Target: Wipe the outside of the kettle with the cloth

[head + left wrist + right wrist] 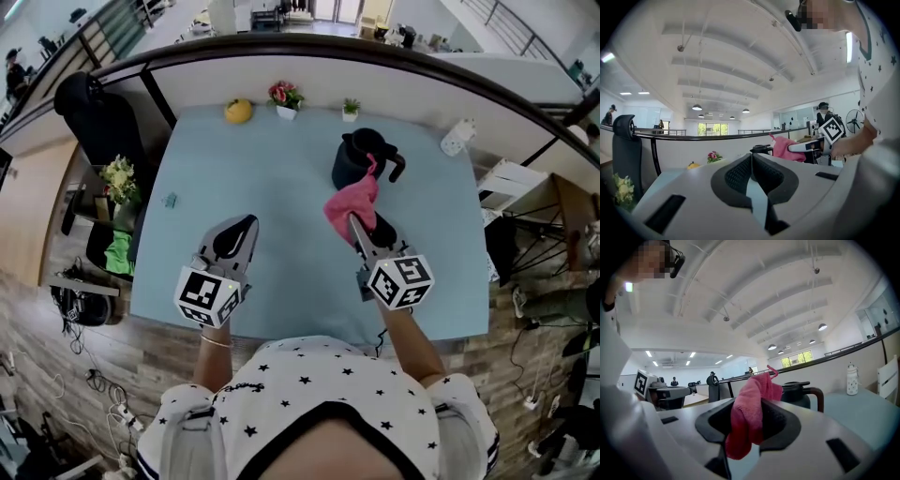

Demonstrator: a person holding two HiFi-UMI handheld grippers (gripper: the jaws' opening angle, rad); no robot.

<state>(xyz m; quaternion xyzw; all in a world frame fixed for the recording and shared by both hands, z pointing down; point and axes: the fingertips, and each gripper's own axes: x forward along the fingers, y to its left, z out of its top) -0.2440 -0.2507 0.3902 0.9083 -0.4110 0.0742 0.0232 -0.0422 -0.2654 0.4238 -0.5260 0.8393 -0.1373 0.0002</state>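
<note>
Closest to view, the person's star-printed white shirt (309,394) is filling the lower edge of the head view. Beyond it, the left claw (242,225) is hovering over the pale blue worktop (281,187), its jaws pressed together on nothing. To its right, the right claw (357,225) is pinching a pink terry cloth (352,204), which is bunching up over the jaws. Just past the cloth, a dark round-bodied kettle (354,159) with a curved handle is standing upright on the worktop's far right part. The cloth's top corner is overlapping the kettle's side, though contact cannot be confirmed. A yellow rounded object (238,111), potted pink flowers (284,97) and a small green plant (351,108) are lining the far edge.
</note>
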